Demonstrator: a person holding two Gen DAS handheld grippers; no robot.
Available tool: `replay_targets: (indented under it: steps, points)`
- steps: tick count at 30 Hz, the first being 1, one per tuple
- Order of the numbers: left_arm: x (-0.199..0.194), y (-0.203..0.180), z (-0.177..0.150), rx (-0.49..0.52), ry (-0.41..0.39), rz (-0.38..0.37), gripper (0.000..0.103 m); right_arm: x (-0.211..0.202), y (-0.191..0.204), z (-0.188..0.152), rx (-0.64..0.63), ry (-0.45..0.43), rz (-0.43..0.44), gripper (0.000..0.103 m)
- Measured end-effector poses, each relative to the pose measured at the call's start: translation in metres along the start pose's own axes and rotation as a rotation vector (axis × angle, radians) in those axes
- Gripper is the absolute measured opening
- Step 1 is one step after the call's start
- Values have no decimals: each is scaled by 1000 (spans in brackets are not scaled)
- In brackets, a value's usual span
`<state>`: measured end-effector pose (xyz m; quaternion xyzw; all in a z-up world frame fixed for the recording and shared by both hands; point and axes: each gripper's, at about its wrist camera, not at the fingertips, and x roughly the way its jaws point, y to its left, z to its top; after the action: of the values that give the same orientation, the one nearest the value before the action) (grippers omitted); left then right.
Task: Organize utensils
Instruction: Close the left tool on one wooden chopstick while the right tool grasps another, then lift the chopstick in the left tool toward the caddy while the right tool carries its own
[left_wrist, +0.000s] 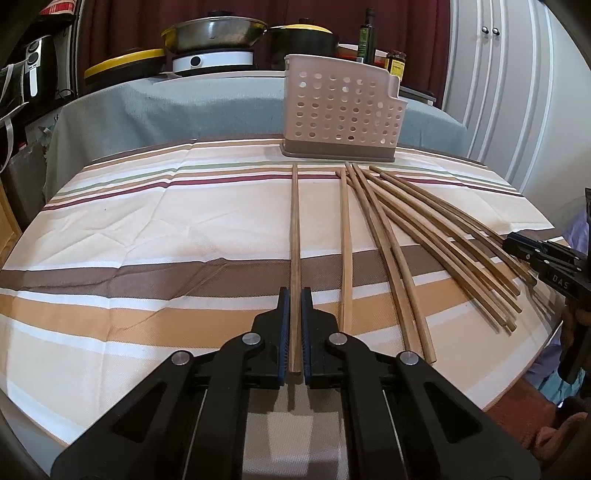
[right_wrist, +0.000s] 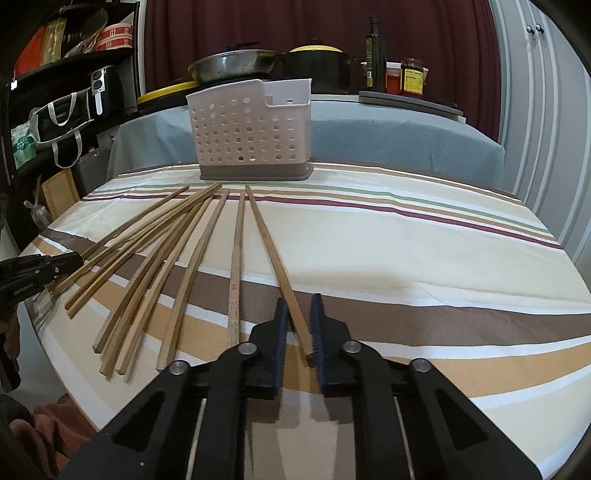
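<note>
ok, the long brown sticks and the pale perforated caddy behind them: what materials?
Long brown chopsticks: likely wood or bamboo, matte, faint grain, squared ends. Pale perforated caddy: looks like moulded plastic, smooth, with uniform round holes and a darker grey-brown base tray.

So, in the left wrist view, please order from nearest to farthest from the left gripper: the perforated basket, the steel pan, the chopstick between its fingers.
1. Chopstick: between the fingers of the left gripper.
2. Perforated basket: straight ahead, slightly right, at the tablecloth's far edge.
3. Steel pan: behind, on the counter, to the left.
</note>
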<state>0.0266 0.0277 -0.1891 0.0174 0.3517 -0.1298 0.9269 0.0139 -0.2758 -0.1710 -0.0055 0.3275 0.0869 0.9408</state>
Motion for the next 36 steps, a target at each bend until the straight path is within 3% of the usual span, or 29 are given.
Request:
replay_targets:
  steps: [3, 11, 19, 29, 36]
  points:
    - [0, 0, -1, 1, -4, 2, 7, -3, 1, -2, -4, -8, -4, 7]
    - [-9, -1, -2, -9, -29, -6, 7, -19, 2, -6, 1, -34, -6, 7]
    - [-37, -4, 7, -9, -116, 0, 7, -49, 7, 6, -13, -110, -41, 7]
    - [-85, -12, 40, -26, -252, -3, 7, -91, 7, 39, 11, -219, -77, 7]
    - [-112, -13, 66, -35, -294, 2, 7, -110, 6, 61, 33, -272, -80, 7]
